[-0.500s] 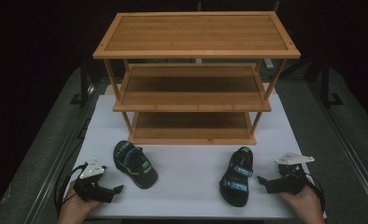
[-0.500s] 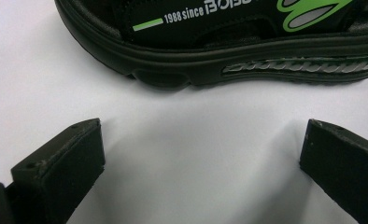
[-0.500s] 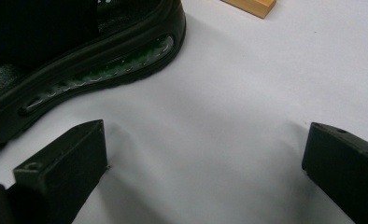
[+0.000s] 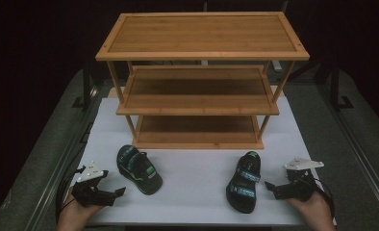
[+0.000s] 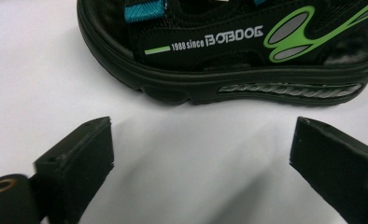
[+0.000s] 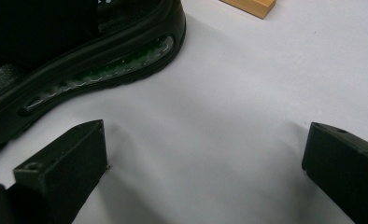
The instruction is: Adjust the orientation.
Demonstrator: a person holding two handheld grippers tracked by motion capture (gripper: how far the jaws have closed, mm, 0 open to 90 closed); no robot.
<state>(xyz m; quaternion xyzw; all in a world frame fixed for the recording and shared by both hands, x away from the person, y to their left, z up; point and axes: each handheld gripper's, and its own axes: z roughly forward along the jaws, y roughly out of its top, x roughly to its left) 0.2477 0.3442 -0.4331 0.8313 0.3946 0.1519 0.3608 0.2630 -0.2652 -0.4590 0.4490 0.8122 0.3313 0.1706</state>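
Two black sandals with blue and green trim lie on the white mat in front of a wooden rack. The left sandal (image 4: pixel 139 169) (image 5: pixel 229 51) rests just right of my left gripper (image 4: pixel 119 192) (image 5: pixel 203 163), which stands open and empty, its jaws pointing at the sandal's side. The right sandal (image 4: pixel 244 182) (image 6: pixel 79 56) lies just left of my right gripper (image 4: pixel 269 187) (image 6: pixel 205 172), also open and empty, a short gap from the sole.
A three-tier wooden shoe rack (image 4: pixel 199 82) stands at the back of the white mat (image 4: pixel 197 178), shelves bare; its base corner (image 6: pixel 250 5) peeks into the right gripper view. Dark table rails run along both sides.
Both grippers have crept slightly inward toward their sandals. The sandals have not moved.
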